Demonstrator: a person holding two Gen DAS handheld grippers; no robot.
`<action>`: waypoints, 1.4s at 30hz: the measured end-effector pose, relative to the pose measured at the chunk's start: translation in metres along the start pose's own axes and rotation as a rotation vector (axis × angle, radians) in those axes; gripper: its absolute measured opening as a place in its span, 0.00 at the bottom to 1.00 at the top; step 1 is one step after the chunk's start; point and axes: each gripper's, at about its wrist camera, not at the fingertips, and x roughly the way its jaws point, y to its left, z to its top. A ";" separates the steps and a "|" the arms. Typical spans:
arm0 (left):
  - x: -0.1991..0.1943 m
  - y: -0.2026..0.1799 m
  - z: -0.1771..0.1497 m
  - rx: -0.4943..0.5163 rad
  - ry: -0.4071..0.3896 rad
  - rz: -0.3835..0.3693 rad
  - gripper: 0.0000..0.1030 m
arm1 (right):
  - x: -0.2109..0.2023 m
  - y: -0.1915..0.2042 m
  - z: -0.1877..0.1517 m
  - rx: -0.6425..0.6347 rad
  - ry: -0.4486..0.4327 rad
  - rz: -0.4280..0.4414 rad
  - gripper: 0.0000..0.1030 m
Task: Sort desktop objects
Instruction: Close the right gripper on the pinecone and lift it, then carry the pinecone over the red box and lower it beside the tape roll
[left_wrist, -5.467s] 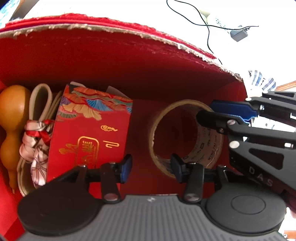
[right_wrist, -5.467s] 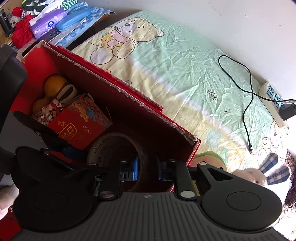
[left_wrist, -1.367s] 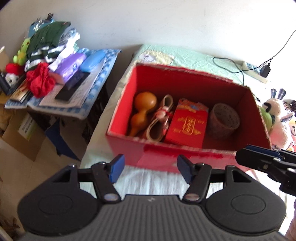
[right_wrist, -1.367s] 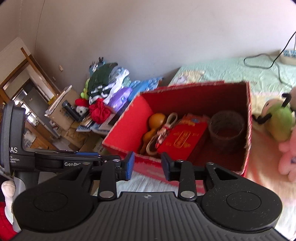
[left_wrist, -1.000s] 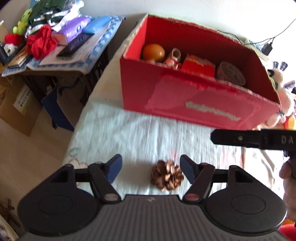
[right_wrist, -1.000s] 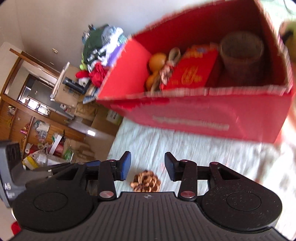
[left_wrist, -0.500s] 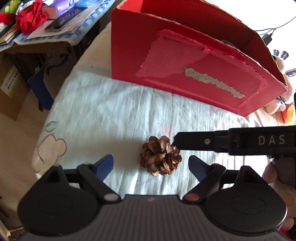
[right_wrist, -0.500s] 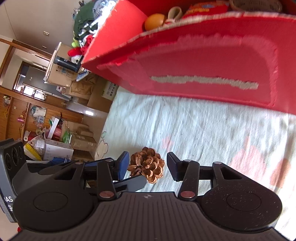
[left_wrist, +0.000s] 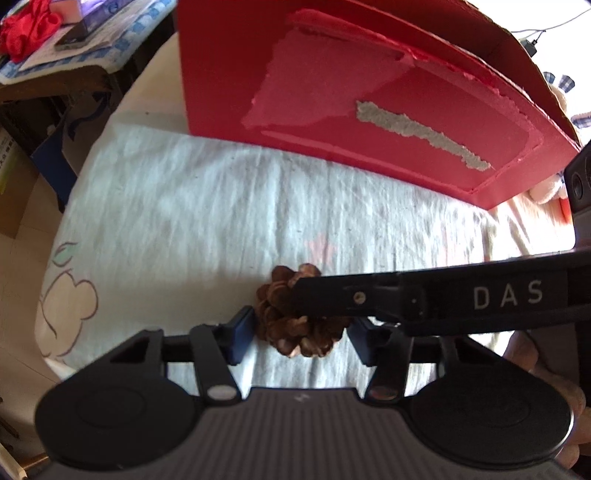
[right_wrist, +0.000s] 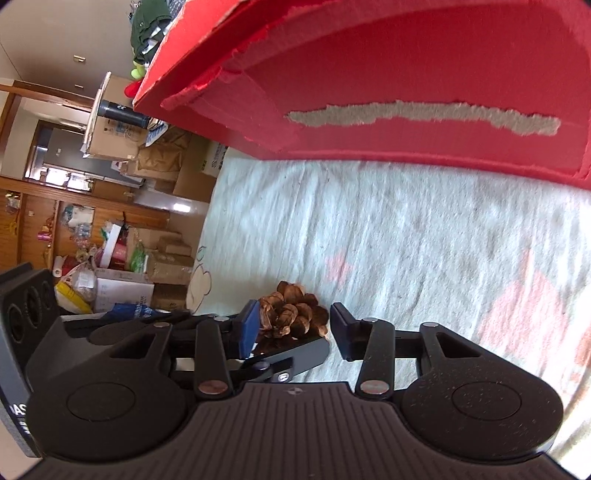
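Left wrist view: my left gripper sits low on the pale wrinkled cloth, jaws parted around the brown scaly pine cone; whether the pads touch it, I cannot tell. A black finger of my right gripper crosses over the cone's far side. The torn red cardboard box stands ahead.

Right wrist view: right gripper spread wide, pine cone against its left pad, clear of the right pad. Box wall ahead.
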 end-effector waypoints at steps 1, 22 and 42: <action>0.000 -0.003 0.000 0.015 0.002 0.007 0.54 | -0.002 -0.001 0.000 0.001 0.001 -0.001 0.43; -0.025 -0.161 0.041 0.564 -0.005 -0.175 0.54 | -0.149 -0.038 -0.027 0.096 -0.244 -0.183 0.43; -0.054 -0.158 0.170 0.580 -0.114 -0.309 0.55 | -0.169 0.008 0.083 -0.101 -0.331 -0.336 0.42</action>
